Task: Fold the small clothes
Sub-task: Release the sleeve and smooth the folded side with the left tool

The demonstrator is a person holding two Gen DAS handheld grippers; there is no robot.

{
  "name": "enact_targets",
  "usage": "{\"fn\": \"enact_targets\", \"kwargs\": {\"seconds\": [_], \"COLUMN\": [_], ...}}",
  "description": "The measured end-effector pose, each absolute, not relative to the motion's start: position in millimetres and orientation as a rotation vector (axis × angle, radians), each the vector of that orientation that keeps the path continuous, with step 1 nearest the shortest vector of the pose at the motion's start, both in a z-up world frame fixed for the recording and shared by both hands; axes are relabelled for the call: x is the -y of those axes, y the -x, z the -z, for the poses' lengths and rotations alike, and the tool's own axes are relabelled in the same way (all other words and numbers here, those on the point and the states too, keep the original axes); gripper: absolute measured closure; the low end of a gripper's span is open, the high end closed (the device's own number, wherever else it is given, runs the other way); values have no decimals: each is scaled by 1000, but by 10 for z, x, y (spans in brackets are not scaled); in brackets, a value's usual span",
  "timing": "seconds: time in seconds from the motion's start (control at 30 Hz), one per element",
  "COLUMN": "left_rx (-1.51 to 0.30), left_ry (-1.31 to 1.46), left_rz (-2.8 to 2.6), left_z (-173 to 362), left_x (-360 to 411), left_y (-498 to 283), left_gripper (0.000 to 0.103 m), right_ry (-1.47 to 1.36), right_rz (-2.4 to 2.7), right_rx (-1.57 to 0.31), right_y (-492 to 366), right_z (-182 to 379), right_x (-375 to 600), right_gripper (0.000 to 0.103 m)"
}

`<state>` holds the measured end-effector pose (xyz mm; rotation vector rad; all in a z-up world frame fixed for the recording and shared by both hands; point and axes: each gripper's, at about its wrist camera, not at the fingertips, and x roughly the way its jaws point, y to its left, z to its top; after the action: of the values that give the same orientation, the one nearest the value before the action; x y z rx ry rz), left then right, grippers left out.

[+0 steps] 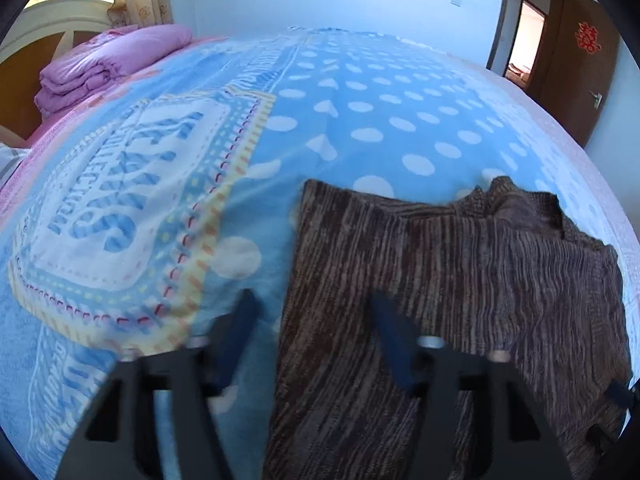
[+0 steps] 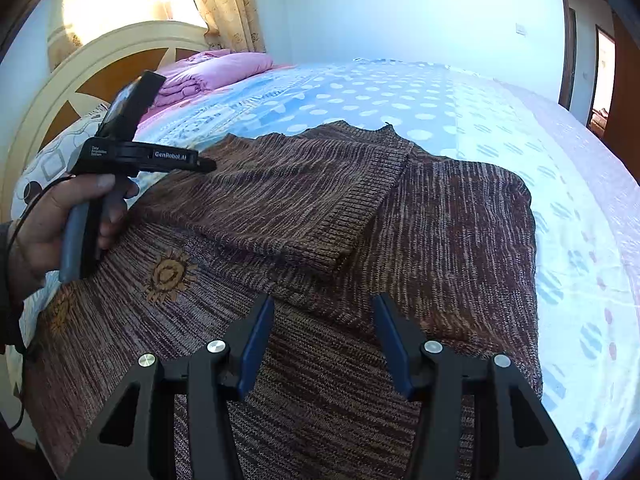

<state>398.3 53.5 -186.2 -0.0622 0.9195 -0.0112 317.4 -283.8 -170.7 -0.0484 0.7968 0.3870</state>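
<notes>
Fingers (image 1: 244,328) of the left gripper (image 1: 316,326), blurred, stand spread with nothing pinched: one over the blue dotted bedspread (image 1: 360,120), the other over the brown knit sweater (image 1: 440,280), whose left edge runs between them. Fingers (image 2: 256,332) of the right gripper (image 2: 324,320) stand likewise spread and empty above the sweater, which lies flat on the bed beneath and ahead of them, one sleeve (image 2: 300,200) folded across its body just beyond the tips. Folded pink quilt (image 1: 100,68): far ahead and left of the left fingers, near the headboard (image 2: 80,80).
</notes>
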Motion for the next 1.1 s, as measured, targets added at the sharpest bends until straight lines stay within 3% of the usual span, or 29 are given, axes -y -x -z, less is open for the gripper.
{"fn": "enact_targets", "kwargs": {"seconds": [0.03, 0.13, 0.33, 0.43, 0.5, 0.63, 0.87, 1.1], "left_rx": [-914, -869, -877, -871, -882, -876, -885, -874], "left_ry": [58, -4, 79, 63, 80, -43, -102, -86], "left_rz": [56, 18, 21, 8, 17, 10, 85, 109], "left_z": [1849, 1724, 1776, 1764, 1712, 1727, 1827, 1814], "left_x": [-520, -547, -889, -819, -807, -693, -606, -637], "left_y": [-3958, -3874, -3867, -3851, -3781, -3512, -3285, -3208], "left_gripper": [88, 94, 93, 77, 39, 34, 80, 86], "right_ry": [53, 56, 66, 77, 79, 82, 89, 102], "right_rz": [-385, -384, -378, -374, -372, -370, -366, -355], "right_rx": [-795, -793, -792, -792, -793, -793, -795, -793], "right_y": [-3165, -3146, -3132, -3131, -3132, -3138, -3139, -3137], "right_z": [1706, 1703, 1716, 1719, 1720, 1719, 1727, 1734], "right_x": [2836, 2843, 2838, 2823, 2807, 2801, 2791, 2767], "right_gripper": [50, 49, 49, 49, 48, 48, 48, 48]}}
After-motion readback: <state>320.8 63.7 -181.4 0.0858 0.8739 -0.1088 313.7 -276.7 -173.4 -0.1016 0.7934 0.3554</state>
